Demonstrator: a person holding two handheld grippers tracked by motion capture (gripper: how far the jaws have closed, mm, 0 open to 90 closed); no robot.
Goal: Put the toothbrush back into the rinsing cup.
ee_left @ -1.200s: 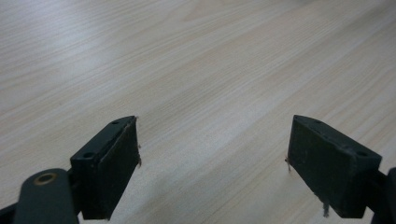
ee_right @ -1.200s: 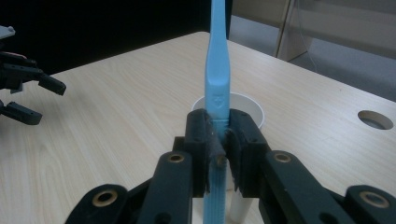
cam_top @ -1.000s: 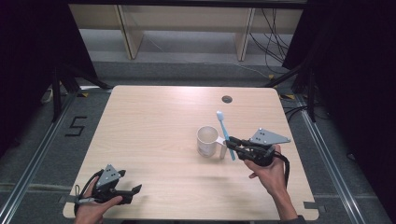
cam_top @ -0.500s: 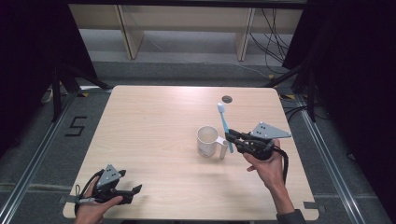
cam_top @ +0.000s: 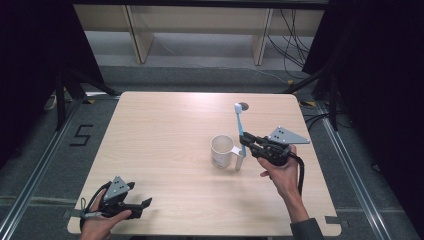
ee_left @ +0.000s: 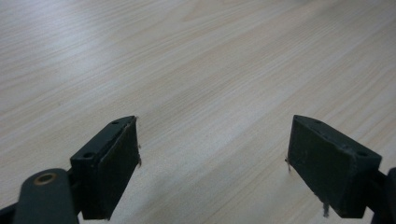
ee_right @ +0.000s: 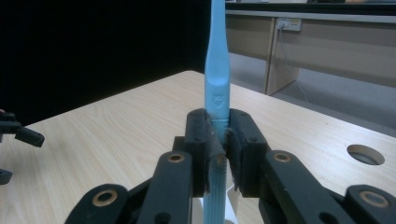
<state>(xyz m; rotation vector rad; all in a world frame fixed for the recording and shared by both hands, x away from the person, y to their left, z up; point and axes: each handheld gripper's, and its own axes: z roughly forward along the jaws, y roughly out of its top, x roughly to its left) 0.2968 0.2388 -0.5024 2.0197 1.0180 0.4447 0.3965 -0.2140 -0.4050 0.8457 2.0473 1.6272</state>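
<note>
On the right half of the table (cam_top: 165,130) you've got the right gripper (cam_top: 246,140) clamped tight on a light blue toothbrush (cam_top: 239,127), pinching it around the middle of the handle. The brush stands nearly upright, head end up, and its lower end comes down just beside the white mug (cam_top: 221,150), on the mug's right. From above I can't tell if the tip is touching the table or just hanging over it. The right gripper view shows it best: both pads squeezed flat against the blue handle (ee_right: 217,93), with the stem running straight up between them, and the small round hole (ee_right: 365,154) in the tabletop off to the right.

Your left gripper (cam_top: 145,202) sits way over at the near left corner, well apart from the mug and brush. Its jaws are spread wide with nothing between them, just bare wood grain (ee_left: 210,70) in the left gripper view. Your hand (cam_top: 100,225) is wrapped around its body, low at the table edge.

The mug is upright, mouth up, near the middle right of the tabletop.
</note>
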